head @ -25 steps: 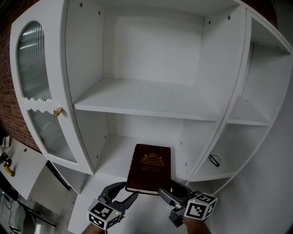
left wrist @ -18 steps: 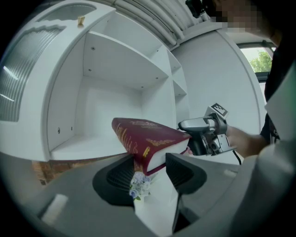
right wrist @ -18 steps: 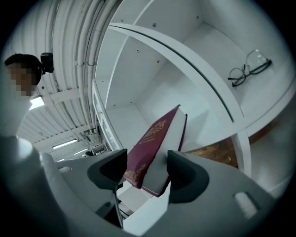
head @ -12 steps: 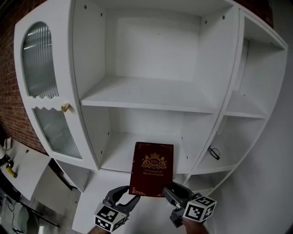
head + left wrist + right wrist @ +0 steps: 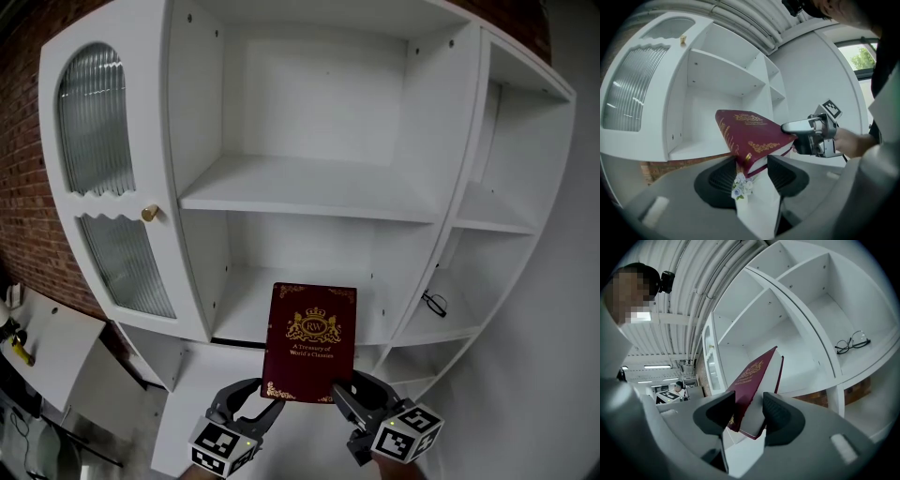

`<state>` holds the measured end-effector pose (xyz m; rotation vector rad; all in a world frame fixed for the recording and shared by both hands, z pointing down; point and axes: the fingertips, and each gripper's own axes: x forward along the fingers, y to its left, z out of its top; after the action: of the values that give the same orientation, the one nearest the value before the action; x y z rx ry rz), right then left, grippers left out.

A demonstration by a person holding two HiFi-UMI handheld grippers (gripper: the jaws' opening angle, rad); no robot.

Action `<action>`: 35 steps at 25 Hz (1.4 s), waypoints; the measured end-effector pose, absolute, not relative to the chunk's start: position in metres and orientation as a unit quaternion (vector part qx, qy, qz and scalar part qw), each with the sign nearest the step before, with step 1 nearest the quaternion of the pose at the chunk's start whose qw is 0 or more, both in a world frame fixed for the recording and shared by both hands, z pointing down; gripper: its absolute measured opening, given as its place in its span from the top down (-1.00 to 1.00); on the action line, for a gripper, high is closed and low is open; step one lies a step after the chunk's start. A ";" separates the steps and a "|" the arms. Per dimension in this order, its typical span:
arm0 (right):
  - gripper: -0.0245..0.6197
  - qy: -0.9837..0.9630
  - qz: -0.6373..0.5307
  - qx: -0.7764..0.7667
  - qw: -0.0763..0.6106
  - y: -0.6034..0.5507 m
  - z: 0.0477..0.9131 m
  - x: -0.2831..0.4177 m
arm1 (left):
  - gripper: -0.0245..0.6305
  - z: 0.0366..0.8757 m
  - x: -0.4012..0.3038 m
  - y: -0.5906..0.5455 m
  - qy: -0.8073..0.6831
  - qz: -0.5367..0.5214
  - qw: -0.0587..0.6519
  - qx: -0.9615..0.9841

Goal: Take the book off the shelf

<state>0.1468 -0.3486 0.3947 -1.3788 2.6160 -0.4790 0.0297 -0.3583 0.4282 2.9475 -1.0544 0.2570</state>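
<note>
Book: one dark red hardback book (image 5: 311, 342) with gold crest and lettering, held in the air in front of the lower middle compartment of the shelf unit (image 5: 309, 187).
Book's lie: cover faces up toward the head view; the long axis runs from the person toward the shelf, far edge raised, spine on the person's left.
Left tongs: the left tongs (image 5: 255, 398) are closed on the book's near left corner at the spine, jaws pressed on the cover and underside (image 5: 752, 171).
Right tongs: the right tongs (image 5: 354, 392) are closed on the near right corner, with the page edge between the jaws (image 5: 749, 411).
Shelf unit: white, with open compartments in the middle and on the right, and one ribbed-glass door (image 5: 94, 122) with a gold knob (image 5: 148, 213) on the left.
Right lower compartment: one pair of dark-rimmed glasses (image 5: 433, 303) lies on its board (image 5: 852, 343), well apart from the book.
Count: one book, one pair of glasses, two tongs.
</note>
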 end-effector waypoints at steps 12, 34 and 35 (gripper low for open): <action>0.32 0.870 -0.117 -0.470 0.089 -0.318 0.367 0.126 | 0.26 0.400 0.010 -0.333 -0.325 0.068 -0.032 0.943; 0.34 0.862 -0.060 -0.495 0.088 -0.257 0.329 0.091 | 0.26 0.357 -0.024 -0.280 -0.302 0.046 -0.103 0.947; 0.34 0.862 -0.059 -0.496 0.089 -0.255 0.328 0.089 | 0.26 0.355 -0.026 -0.278 -0.301 0.045 -0.106 0.947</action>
<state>0.0889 -0.2546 0.3276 -1.4751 2.5642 -0.1762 -0.0261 -0.2780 0.3546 3.1929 -1.0167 0.1517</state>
